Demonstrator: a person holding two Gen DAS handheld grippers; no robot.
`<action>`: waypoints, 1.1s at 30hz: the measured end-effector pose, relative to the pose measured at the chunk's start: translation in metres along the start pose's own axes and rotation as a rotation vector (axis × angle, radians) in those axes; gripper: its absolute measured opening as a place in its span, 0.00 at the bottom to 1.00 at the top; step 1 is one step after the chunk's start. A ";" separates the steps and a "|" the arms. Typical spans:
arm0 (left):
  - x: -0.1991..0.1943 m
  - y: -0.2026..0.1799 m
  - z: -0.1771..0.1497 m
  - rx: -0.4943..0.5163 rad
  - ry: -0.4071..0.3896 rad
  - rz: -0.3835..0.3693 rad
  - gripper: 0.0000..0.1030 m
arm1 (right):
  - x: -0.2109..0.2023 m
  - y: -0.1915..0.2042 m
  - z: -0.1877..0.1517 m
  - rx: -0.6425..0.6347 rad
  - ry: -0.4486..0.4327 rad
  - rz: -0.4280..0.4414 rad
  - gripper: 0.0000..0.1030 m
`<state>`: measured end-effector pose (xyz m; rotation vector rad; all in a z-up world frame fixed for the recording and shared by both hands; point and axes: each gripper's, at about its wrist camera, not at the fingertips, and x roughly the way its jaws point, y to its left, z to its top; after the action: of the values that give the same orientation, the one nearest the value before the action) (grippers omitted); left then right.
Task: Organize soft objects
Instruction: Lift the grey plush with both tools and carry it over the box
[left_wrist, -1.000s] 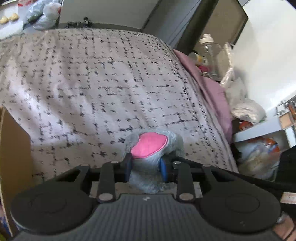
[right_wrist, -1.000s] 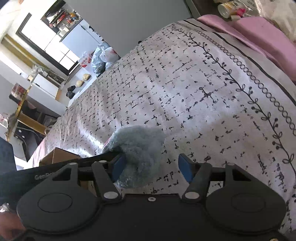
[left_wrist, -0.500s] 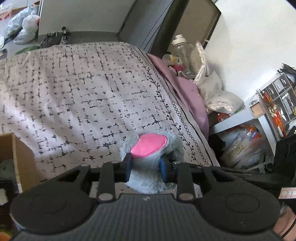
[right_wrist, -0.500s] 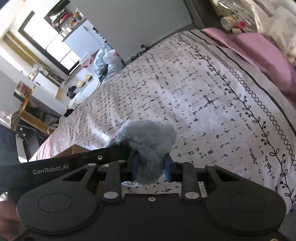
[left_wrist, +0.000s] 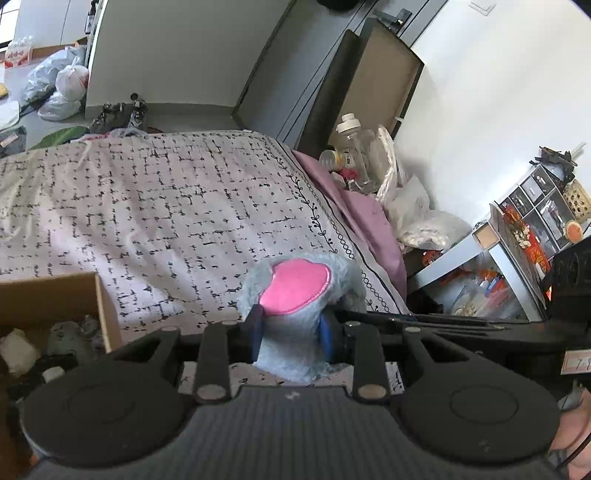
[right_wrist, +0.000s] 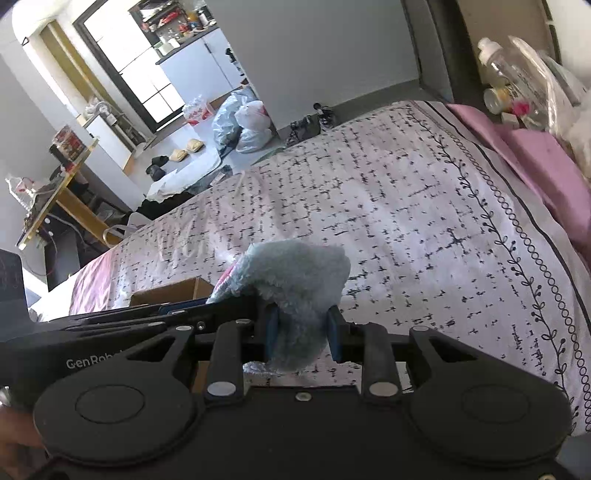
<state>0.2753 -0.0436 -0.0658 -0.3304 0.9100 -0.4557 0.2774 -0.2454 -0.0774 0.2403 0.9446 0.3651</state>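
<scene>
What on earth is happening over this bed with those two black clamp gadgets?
A person is tidying soft toys using two hand-held grippers. Both the left gripper and the right gripper are shut on one fluffy grey-blue plush toy with a pink felt patch, holding it above the white bedspread with black dashes. An open brown cardboard box sits at the bed's edge beside the left gripper, with other soft things already inside.

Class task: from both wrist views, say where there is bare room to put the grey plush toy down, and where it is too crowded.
Free: the wide middle of the patterned bedspread, between the cardboard box and the vine-print border beside the pink sheet. Crowded: the box already holds soft things, and bottles and bags fill the bedside. Both the left gripper and right gripper clamp the plush toy.
</scene>
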 end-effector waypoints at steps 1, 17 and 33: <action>-0.003 0.002 -0.001 -0.005 -0.003 -0.002 0.29 | -0.001 0.002 -0.001 0.001 -0.003 0.001 0.26; -0.073 0.044 -0.016 -0.032 -0.069 0.039 0.29 | 0.001 0.068 -0.017 -0.048 -0.021 0.083 0.26; -0.100 0.098 -0.036 -0.097 -0.067 0.078 0.29 | 0.030 0.112 -0.032 -0.090 0.051 0.141 0.27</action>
<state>0.2163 0.0885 -0.0636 -0.3955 0.8777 -0.3275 0.2450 -0.1297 -0.0780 0.2172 0.9616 0.5446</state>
